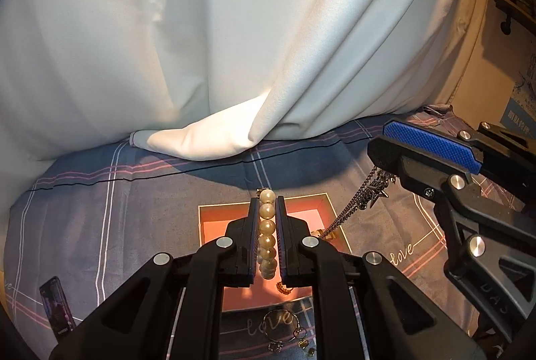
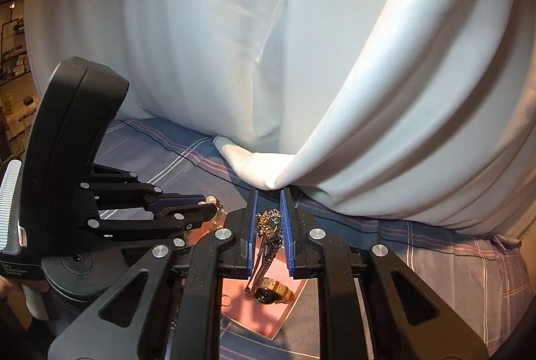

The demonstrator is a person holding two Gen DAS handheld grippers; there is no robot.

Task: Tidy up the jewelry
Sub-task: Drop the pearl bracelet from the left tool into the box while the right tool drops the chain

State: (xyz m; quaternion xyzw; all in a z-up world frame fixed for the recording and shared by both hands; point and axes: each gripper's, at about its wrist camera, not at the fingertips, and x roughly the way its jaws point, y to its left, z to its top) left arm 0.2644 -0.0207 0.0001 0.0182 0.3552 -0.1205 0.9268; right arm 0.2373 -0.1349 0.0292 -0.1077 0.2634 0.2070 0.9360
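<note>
The pearl strand [image 1: 267, 237] sits dead centre near the bottom of the left wrist view, clamped lengthwise between the jaws of the left gripper [image 1: 267, 202], with a few beads poking out past the tips. Round and glossy, so I'd guess they're slippery; pinching along the row like this looks safer than grabbing a single bead, and the rest of the strand will just dangle limp.

The right gripper [image 2: 268, 202] is closed on a bunched metal chain [image 2: 268, 246], gold and dark links tangled together, trailing down at lower centre of its own view. Light and totally floppy (it'll swing and snag on anything), so holding it at the bunch makes sense.

Under both is the pink tray [image 1: 214, 226] with a gold-strapped watch [image 2: 273, 291] lying in it. A few rings [image 1: 284, 326] lie on the plaid bedsheet [image 1: 134, 192] at the bottom of the left view, and a white quilt [image 1: 201, 25] fills the top.
</note>
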